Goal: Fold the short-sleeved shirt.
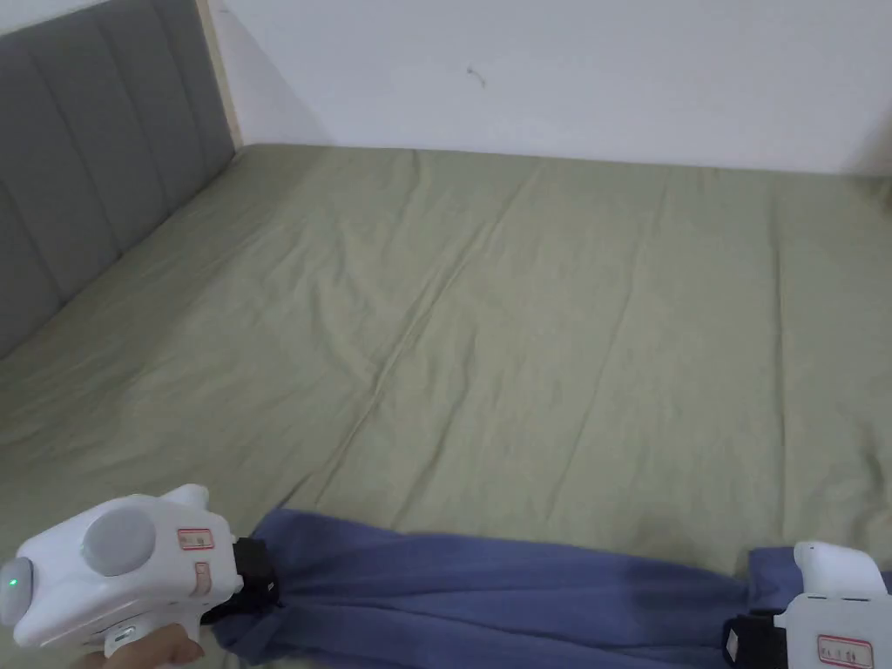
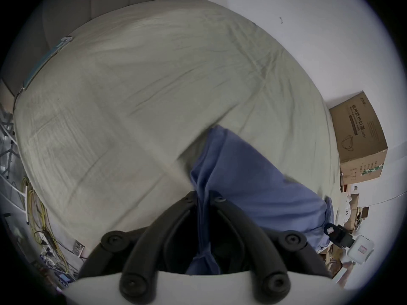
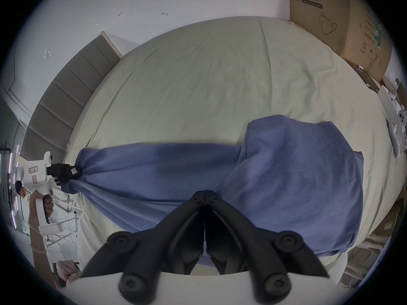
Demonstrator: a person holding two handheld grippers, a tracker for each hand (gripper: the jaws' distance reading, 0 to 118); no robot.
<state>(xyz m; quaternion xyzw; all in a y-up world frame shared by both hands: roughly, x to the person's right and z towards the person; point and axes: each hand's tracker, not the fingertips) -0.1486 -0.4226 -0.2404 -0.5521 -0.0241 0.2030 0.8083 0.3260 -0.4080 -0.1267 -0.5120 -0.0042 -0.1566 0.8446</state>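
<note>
On the wide, creased sage-green bed sheet [image 1: 540, 331], the blue short-sleeved cotton shirt [image 1: 488, 592] hangs stretched along the near edge, closest to you. You hold it taut between both tools, so the step in hand appears to be carrying it out to lie flat.

Move both hands forward together and lower the cloth onto the middle of the sheet, keeping the top edge straight. Equal tension prevents diagonal folds.

The sheet offers open room ahead. Respect its limits: the grey padded headboard [image 1: 78, 174] on your left, the white wall [image 1: 566, 70] at the far side, and the brown cardboard box [image 3: 343, 23] beyond the right end.

On the right, a loose blue panel [image 3: 297, 177] already rests on the sheet; drag it flat.

The left gripper [image 2: 203, 196] pinches a bunched fold of the shirt between its jaws. The right gripper [image 3: 204, 194] has its jaws pressed together on the shirt's edge.
</note>
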